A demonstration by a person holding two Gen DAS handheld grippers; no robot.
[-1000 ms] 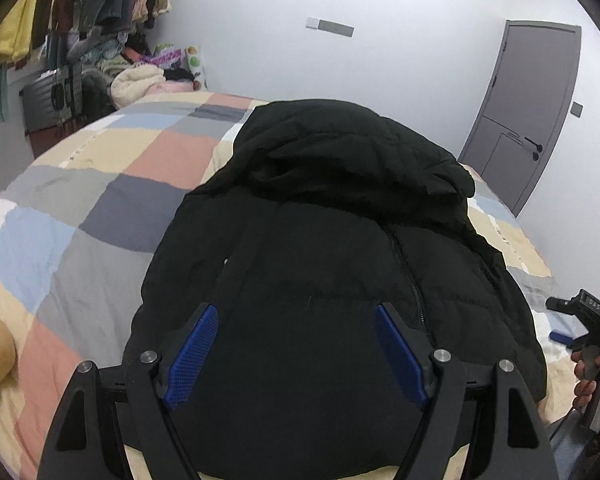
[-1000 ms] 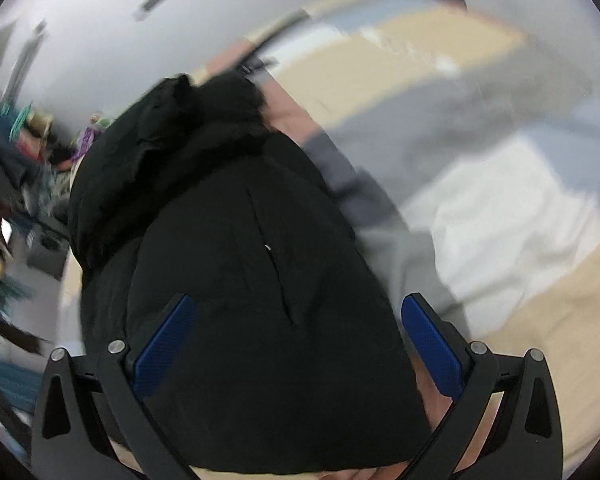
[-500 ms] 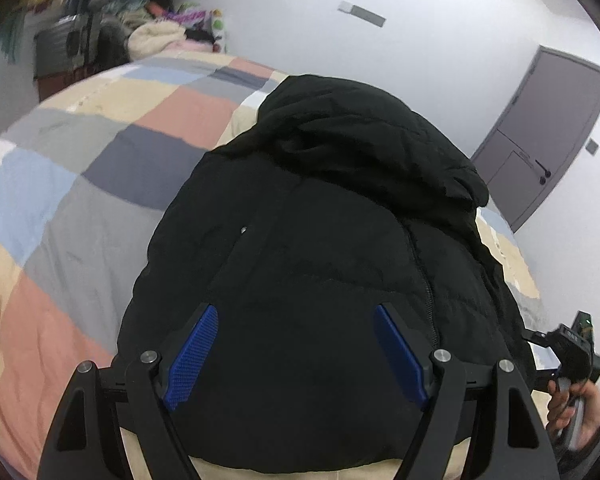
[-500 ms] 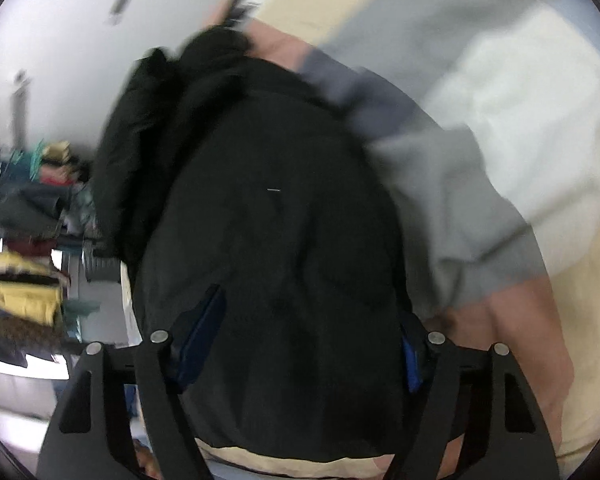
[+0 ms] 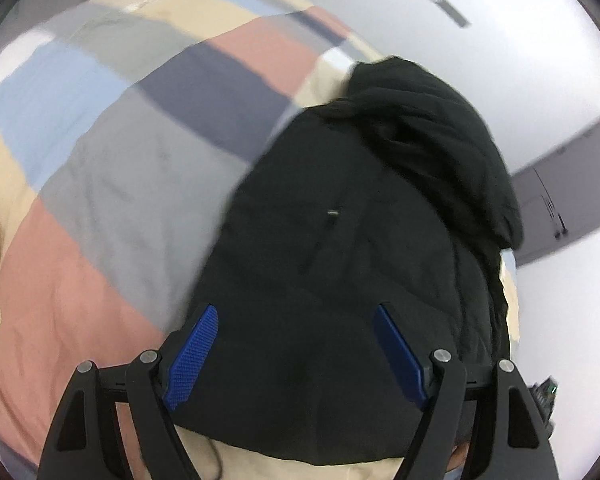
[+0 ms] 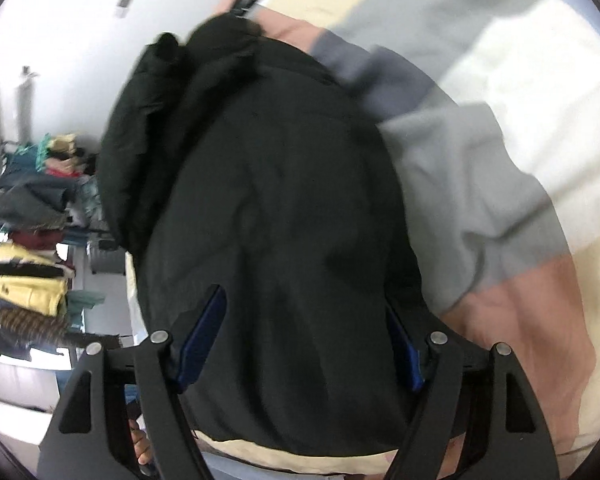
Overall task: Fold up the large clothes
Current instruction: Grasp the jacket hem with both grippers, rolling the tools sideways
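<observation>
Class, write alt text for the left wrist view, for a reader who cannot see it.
A black padded jacket lies on a bed covered by a patchwork quilt of pink, grey, blue and cream squares. The open left gripper, with blue finger pads, hovers over the jacket's near hem. A grey door stands in the white wall behind.

no readable text, labels, brands or numbers in either view

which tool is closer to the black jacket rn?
Right. The right tool straddles the black jacket, pads partly sunk in fabric; the left tool hovers over its hem, pads fully visible.
</observation>
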